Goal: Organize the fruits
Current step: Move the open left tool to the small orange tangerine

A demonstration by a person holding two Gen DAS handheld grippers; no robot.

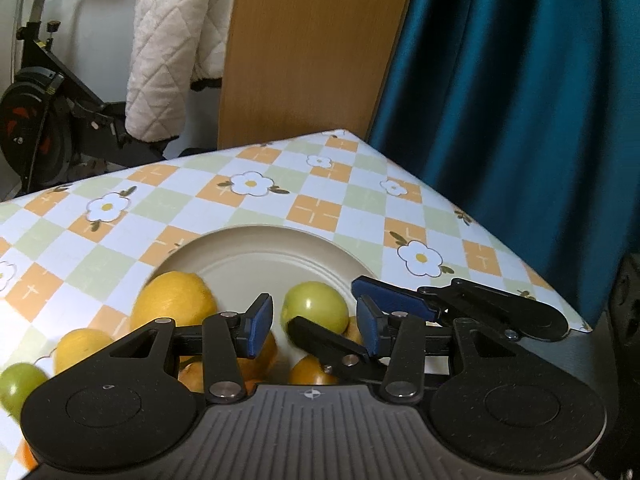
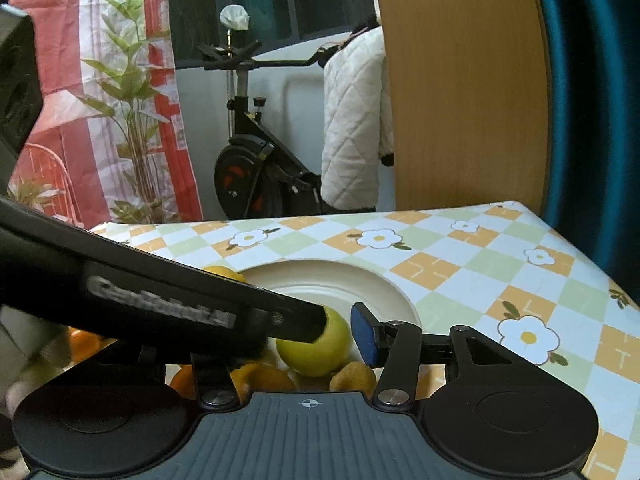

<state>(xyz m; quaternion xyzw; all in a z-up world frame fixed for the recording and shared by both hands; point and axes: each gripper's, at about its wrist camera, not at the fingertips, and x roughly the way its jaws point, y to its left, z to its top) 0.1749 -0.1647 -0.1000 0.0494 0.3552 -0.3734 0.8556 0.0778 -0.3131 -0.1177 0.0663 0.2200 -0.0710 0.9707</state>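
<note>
A green apple (image 1: 314, 310) hangs over a cream plate (image 1: 260, 248), above a pile of oranges (image 1: 308, 372). My right gripper (image 1: 324, 304) reaches in from the right and is shut on this apple (image 2: 316, 344). Its blue pad (image 2: 363, 338) lies against the apple's right side, and its other finger is hidden. My left gripper (image 1: 314, 326) stands open just short of the apple, nothing pressed between its pads. Its black body (image 2: 160, 300) crosses the right wrist view, its tip against the apple. A large lemon (image 1: 172, 304) lies at the plate's left rim.
A smaller yellow fruit (image 1: 80, 348) and a second green apple (image 1: 18, 384) lie on the checkered tablecloth (image 1: 320, 184) to the left. The table corner (image 1: 344, 134) is near a wooden panel (image 1: 312, 48) and teal curtain (image 1: 520, 100). An exercise bike (image 2: 248, 176) stands behind.
</note>
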